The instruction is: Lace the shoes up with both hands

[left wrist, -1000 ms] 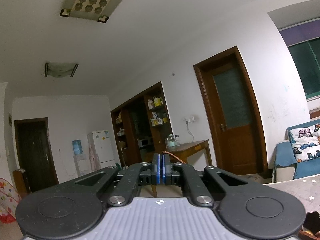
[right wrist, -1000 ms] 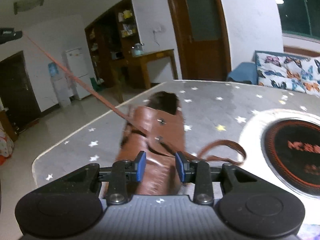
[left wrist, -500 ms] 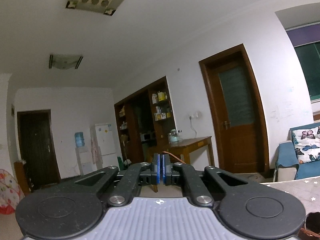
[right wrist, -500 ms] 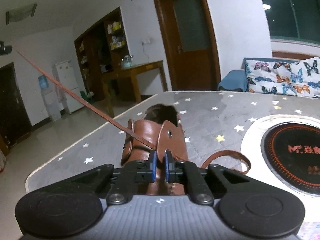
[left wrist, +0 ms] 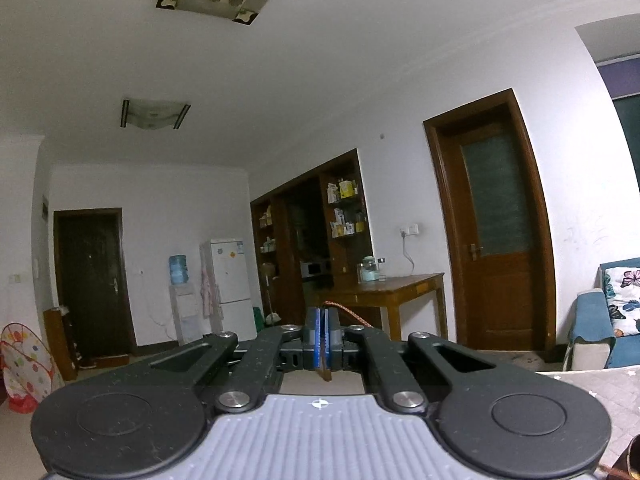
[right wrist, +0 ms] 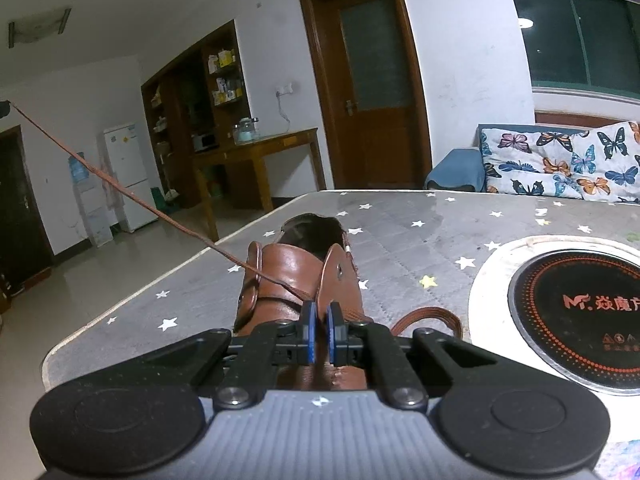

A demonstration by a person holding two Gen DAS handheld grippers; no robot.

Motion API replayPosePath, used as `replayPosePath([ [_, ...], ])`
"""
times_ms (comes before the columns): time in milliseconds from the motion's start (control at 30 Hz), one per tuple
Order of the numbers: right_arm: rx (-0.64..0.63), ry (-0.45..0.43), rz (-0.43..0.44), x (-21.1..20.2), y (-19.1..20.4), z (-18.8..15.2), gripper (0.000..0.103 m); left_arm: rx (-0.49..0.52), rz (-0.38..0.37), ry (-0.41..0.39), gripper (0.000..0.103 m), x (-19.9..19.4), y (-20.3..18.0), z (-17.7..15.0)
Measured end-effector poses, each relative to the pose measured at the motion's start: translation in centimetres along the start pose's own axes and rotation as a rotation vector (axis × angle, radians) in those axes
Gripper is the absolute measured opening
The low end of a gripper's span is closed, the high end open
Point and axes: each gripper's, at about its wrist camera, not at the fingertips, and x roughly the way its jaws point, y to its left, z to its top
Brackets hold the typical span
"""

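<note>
The lace (right wrist: 132,196) is drawn taut by the closed left tongs (left wrist: 322,338); the shoe (right wrist: 298,280) flap is pinched by the right tongs (right wrist: 319,334). Upper eyelets appear unthreaded.

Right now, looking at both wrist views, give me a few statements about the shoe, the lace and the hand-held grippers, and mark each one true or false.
1. The left hand-held gripper is shut on the lace. True.
2. The shoe is black. False: it is brown.
3. The lace runs taut from the shoe up to the left. True.
4. The right hand-held gripper stands wide open. False: it is closed on the shoe's eyelet flap.
5. The shoe sits on the floor. False: it stands on the star-patterned table.
</note>
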Motion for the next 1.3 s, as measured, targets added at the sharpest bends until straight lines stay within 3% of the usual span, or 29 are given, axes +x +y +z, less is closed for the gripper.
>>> replayPosePath([
  [833,-0.010,0.027,-0.019,0.4,0.3,-1.2,0.008,0.021,0.028,0.007,0.003,0.4,0.3,-0.5],
  [1100,-0.035,0.003,0.008,-0.2,0.5,-1.1,0.009,0.023,0.025,0.010,0.003,0.7,0.2,-0.6],
  [1300,-0.094,0.021,-0.021,0.0,0.2,-0.5,0.013,0.030,0.016,0.011,0.003,0.8,0.3,-0.7],
])
